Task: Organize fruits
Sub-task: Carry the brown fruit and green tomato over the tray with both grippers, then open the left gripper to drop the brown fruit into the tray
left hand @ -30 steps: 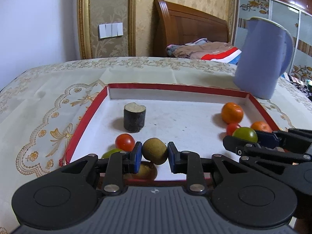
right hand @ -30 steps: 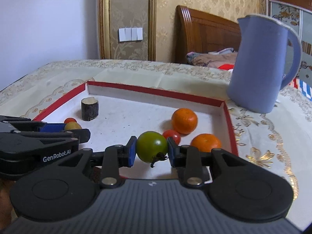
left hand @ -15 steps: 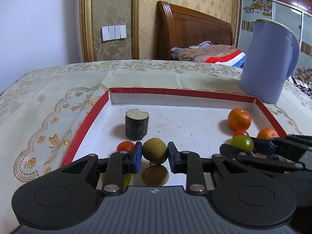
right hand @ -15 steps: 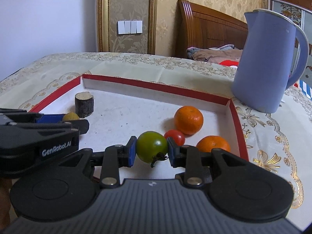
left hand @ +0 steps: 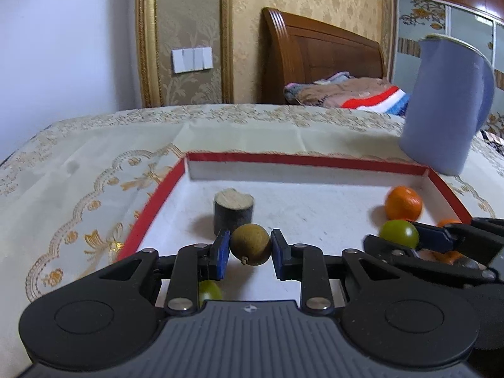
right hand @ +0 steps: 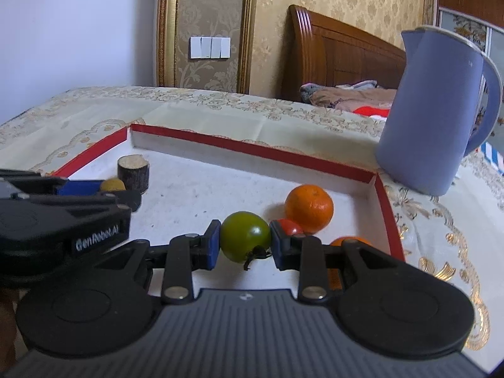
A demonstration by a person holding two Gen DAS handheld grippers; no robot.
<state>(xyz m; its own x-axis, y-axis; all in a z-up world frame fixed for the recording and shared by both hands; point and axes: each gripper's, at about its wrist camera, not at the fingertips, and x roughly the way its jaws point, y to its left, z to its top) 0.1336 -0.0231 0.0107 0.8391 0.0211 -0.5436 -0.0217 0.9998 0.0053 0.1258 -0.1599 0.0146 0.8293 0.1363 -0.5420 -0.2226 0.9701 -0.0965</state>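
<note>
Black housing of the left gripper fills the lower part of its own view and hides the near edge of the red-rimmed tray. Only a sliver of a yellow-green fruit shows beneath the left finger; its kind cannot be made out. The right gripper enters the left view from the right and covers most of a second orange; in the right view that orange is a crescent behind the right finger. A red tomato is half hidden behind the same finger.

Left gripper: jaws closed on a brown longan, blue pads pressing both its sides, held above the tray floor in front of the dark wood stub. Right gripper: jaws clamped on a green tomato, stem hanging down, held over the tray near a whole orange. The blue jug stands on the patterned cloth outside the tray's far right corner; its handle is cut off in the left view.

Against the frames a second ago: both grips are unchanged. The red tomato and the second brown fruit seen under the left gripper then are out of sight in that view. The tray sits lower in both views and more wall shows above it.
</note>
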